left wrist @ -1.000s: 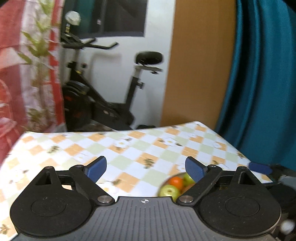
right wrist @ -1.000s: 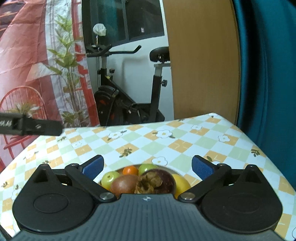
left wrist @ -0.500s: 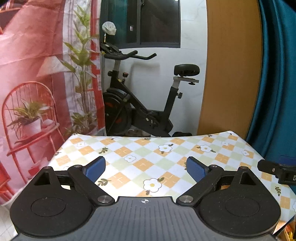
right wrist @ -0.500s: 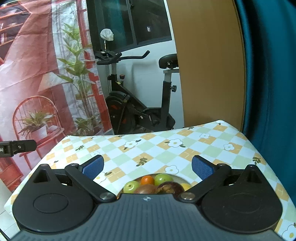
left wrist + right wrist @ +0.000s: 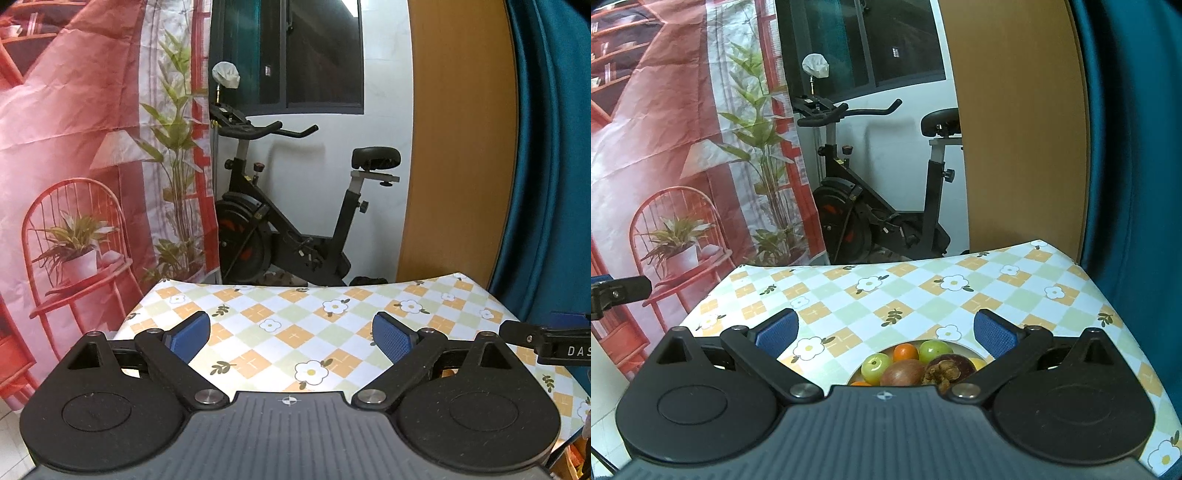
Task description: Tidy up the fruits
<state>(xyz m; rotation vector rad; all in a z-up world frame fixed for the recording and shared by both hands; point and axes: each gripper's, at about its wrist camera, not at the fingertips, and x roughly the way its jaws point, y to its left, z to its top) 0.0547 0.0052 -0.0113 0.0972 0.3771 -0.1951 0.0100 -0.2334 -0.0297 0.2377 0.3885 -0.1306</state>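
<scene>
Left gripper [image 5: 291, 336] spread wide, nothing between the blue pads [image 5: 391, 338], hovering over bare flowered tablecloth [image 5: 295, 317]. Right gripper [image 5: 884, 334] likewise spread and empty, held above a plate [image 5: 956, 345] of fruit near the table's front edge: two green apples [image 5: 874, 366], a small orange [image 5: 905, 352], a brown round fruit [image 5: 907, 373], a dark mangosteen [image 5: 951, 365], a yellow fruit [image 5: 977, 363] at the right. Beyond the table, an exercise bike [image 5: 295, 229] by the wall

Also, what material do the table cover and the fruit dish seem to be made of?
Table cover: probably wipeable vinyl or oilcloth; its printed checks and flowers lie smooth with a faint sheen. Fruit dish: only a thin pale rim shows, perhaps metal or glazed ceramic; I cannot tell which.
</scene>
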